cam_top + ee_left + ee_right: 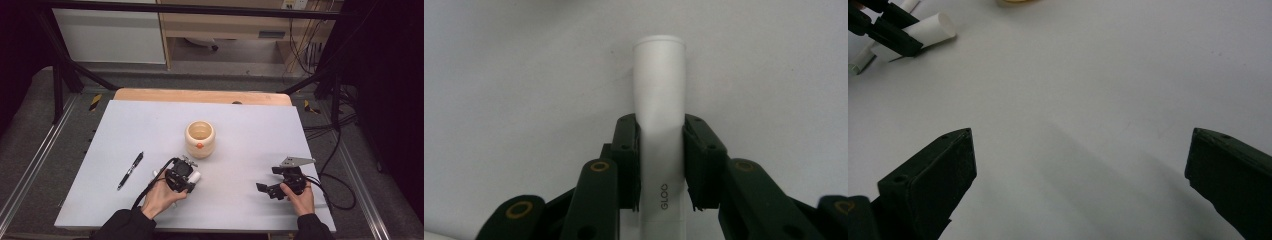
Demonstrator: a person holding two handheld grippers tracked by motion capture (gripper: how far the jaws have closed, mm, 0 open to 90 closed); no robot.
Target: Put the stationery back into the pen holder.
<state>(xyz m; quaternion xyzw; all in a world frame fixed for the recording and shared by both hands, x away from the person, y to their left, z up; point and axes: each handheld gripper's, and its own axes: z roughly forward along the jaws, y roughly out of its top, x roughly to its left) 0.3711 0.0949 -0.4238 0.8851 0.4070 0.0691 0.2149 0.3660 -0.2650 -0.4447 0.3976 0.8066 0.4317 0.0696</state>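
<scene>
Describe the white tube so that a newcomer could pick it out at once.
Start at the cream cup mid-table. Just in front of it, the left claw is shut on a white tube marked GLOO. Unlike the black pen to the left, it is thick, white and gripped.

matt white tube (660, 115), smooth grey tabletop (150, 130)

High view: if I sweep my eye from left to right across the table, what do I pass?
Black pen → left gripper clamped on a white glue stick → right gripper, jaws wide apart. The cream pot sits farther back, above the left gripper, so it is left out.
</scene>
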